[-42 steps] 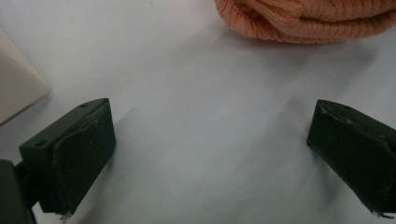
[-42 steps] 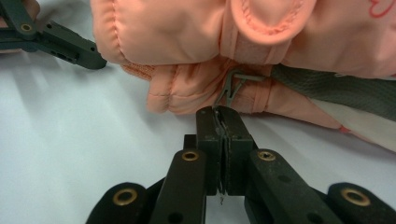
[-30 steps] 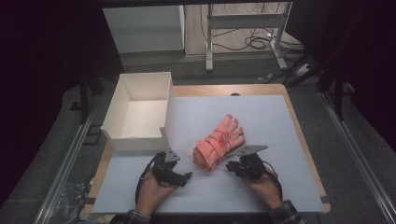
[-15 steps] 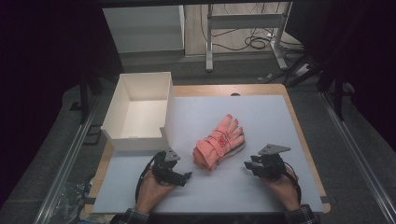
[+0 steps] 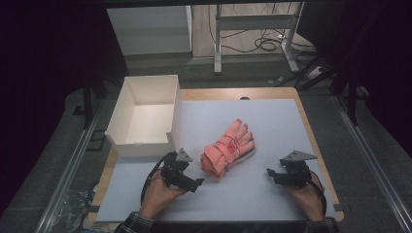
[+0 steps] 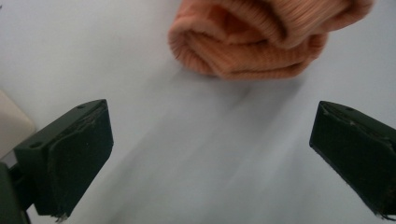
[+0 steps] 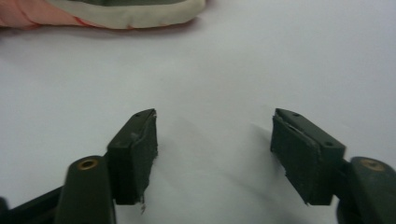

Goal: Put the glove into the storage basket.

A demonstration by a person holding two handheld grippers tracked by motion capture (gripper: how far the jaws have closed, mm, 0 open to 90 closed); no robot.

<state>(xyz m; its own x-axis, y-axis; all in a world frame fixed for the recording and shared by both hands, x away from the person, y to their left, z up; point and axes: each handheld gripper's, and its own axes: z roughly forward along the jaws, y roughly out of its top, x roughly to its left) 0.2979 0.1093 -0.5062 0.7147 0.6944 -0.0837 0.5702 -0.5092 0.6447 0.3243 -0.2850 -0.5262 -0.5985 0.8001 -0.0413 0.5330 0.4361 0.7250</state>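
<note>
A pair of salmon-pink knit gloves (image 5: 227, 148) lies stacked in the middle of the white table mat (image 5: 272, 116), cuffs toward me. My left gripper (image 5: 196, 183) rests just left of the cuffs and stands open and empty. In the left gripper view the rolled cuff (image 6: 252, 42) lies ahead of its two spread fingers (image 6: 70, 149). My right gripper (image 5: 270, 174) sits on the mat to the right of the gloves, open with nothing between its pads (image 7: 140, 149). The glove's pale edge (image 7: 126, 14) lies at the top of the right gripper view.
An open white box (image 5: 143, 116) stands at the left edge of the mat, empty inside. The wooden table edge (image 5: 311, 131) frames the mat. Beyond the table are desk legs and cables on the floor (image 5: 262, 43).
My right gripper has drawn away from the gloves toward the right and nearer to me. The left gripper has stayed put, and the gloves lie where they were.
</note>
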